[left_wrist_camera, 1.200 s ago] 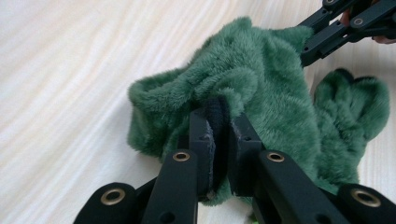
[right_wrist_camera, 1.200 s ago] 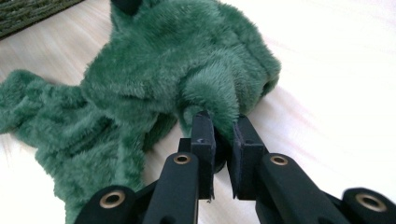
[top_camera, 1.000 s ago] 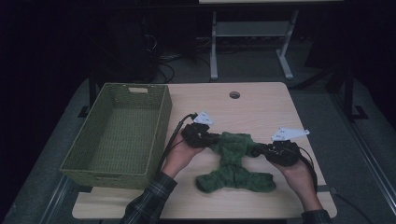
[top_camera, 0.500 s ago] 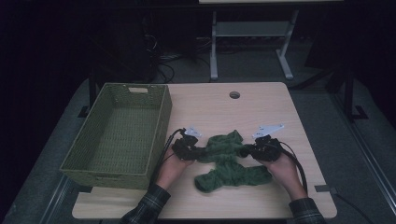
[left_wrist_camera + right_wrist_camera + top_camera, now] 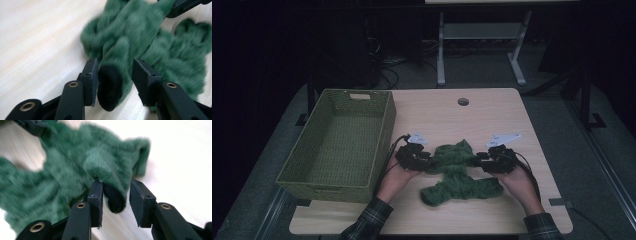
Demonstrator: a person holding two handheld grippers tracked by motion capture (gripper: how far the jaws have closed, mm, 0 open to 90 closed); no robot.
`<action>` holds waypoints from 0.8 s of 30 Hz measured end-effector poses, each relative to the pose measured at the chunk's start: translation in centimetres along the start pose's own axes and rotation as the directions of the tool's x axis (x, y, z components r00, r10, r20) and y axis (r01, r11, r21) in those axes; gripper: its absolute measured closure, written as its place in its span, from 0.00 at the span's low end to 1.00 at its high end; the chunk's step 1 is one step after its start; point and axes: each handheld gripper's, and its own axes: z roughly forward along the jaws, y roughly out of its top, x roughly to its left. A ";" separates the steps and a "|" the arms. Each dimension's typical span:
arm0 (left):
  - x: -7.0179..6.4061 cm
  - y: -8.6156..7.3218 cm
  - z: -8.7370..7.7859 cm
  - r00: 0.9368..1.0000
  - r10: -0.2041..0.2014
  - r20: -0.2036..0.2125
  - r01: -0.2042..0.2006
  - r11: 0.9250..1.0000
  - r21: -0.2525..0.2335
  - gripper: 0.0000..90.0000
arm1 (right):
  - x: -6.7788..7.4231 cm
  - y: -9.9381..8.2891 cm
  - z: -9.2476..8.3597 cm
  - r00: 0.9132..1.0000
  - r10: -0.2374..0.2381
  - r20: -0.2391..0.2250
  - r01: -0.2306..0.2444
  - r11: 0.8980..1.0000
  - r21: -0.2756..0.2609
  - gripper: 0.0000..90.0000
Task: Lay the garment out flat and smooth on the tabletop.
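A fuzzy green garment [image 5: 459, 172] lies crumpled on the wooden table [image 5: 437, 112]. My left gripper [image 5: 428, 162] rests at its left end and my right gripper [image 5: 479, 159] at its right end, both low over the tabletop. In the left gripper view the jaws [image 5: 115, 67] have just been opening; a dark-lined sleeve cuff [image 5: 110, 87] lies loose between them, with a gap on one side. The right gripper's jaws [image 5: 116, 190] have likewise been opening, with the other cuff [image 5: 113, 196] between them unpinched. Each gripper view also shows the other gripper beyond the garment.
A green woven basket [image 5: 384, 132] stands at the table's left, close to my left hand. A round cable hole [image 5: 463, 101] sits near the far edge. Bare tabletop stretches behind the garment and to the right. Dark floor and a desk frame lie beyond.
Both hands came down toward the table, and the right one moved in toward the left. The garment bunched up between them. Both pairs of jaws went from shut on the cuffs to open.
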 end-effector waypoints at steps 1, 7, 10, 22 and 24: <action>0.0 0.5 -0.3 1.000 0.003 -0.002 -0.003 1.000 -0.014 0.61 | 0.1 0.4 -0.3 1.000 -0.004 0.012 0.004 1.000 -0.006 0.68; 1.2 3.1 -0.5 0.999 -0.002 -0.046 -0.001 0.998 -0.060 0.61 | -0.7 2.8 -1.0 0.999 -0.005 0.036 0.007 0.999 -0.048 0.68; 2.2 3.8 0.6 0.998 -0.018 -0.058 0.015 0.998 -0.055 0.61 | -1.5 4.1 -0.6 0.999 0.020 0.032 -0.018 0.998 -0.063 0.67; 4.3 2.8 5.4 0.996 -0.078 -0.033 0.079 0.996 0.039 0.61 | -3.4 5.6 4.4 0.995 0.096 0.007 -0.096 0.995 0.023 0.66; 4.2 2.6 5.6 0.997 -0.074 -0.028 0.076 0.995 0.059 0.61 | -3.4 5.1 5.0 0.995 0.104 0.001 -0.104 0.994 0.046 0.66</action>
